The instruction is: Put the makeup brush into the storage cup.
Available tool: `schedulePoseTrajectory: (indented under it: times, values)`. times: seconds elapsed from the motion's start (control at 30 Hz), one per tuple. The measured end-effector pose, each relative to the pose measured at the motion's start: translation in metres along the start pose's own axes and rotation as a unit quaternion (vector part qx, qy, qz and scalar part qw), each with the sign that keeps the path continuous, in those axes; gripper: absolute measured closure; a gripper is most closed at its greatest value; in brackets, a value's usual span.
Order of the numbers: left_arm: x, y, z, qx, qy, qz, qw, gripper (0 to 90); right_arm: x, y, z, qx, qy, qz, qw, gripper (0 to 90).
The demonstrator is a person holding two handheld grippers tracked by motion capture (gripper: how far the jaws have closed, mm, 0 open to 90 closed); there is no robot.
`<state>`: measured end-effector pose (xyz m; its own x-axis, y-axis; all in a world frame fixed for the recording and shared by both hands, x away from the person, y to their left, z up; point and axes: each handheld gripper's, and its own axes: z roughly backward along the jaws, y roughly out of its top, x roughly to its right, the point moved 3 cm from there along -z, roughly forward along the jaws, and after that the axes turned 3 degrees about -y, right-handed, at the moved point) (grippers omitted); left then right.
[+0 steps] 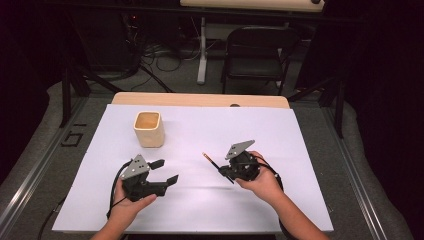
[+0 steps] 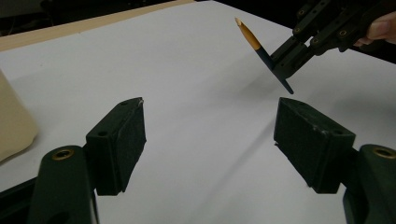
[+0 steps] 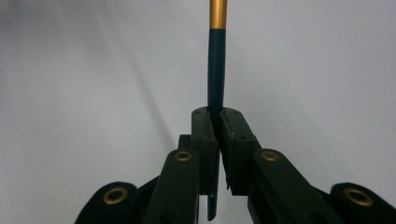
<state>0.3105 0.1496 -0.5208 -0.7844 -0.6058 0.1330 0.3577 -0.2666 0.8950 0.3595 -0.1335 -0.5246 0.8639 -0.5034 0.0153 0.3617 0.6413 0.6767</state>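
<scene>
Your right gripper point(image 1: 226, 172) has its jaws pinched on the pencil point(image 1: 215, 165). In the right gripper view the pads meet around the dark shaft of the pencil point(image 3: 216, 70), the gold band stands above them and a short dark end pokes out below. In the left gripper view the pencil point(image 2: 254, 41) hangs tilted above the sheet, pale tip up, lower end clear of the paper, with its shadow beneath. Take the cup point(image 1: 149, 129) as your landmark: the pencil sits to the cup's right and nearer to you, well apart from it, with bare white sheet point(image 1: 280, 135) between them.

Your left gripper point(image 1: 166, 171) has its jaws spread wide with nothing between them; in the left gripper view the two pads point(image 2: 126, 140) frame bare paper. It sits nearer to you than the cup and just right of it, close but not touching. The cup's side point(image 2: 14, 123) shows at the left edge of that view.

The sheet runs on well beyond the cup toward the far wooden table point(image 1: 200, 99) edge, and right of the right gripper point(image 2: 285, 63) to the sheet's right edge. The near edge lies just behind both of your hands. Between the two grippers the sheet is bare.
</scene>
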Motion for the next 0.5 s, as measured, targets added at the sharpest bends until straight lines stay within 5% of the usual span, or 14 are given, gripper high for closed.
schedulePoseTrajectory:
  times: [0.5]
  values:
    - [0.008, 0.006, -0.023, -0.001, -0.012, 0.004, 0.9999, 25.9, -0.011, -0.002, -0.003, 0.067, 0.0, -0.033, 0.9972, 84.5]
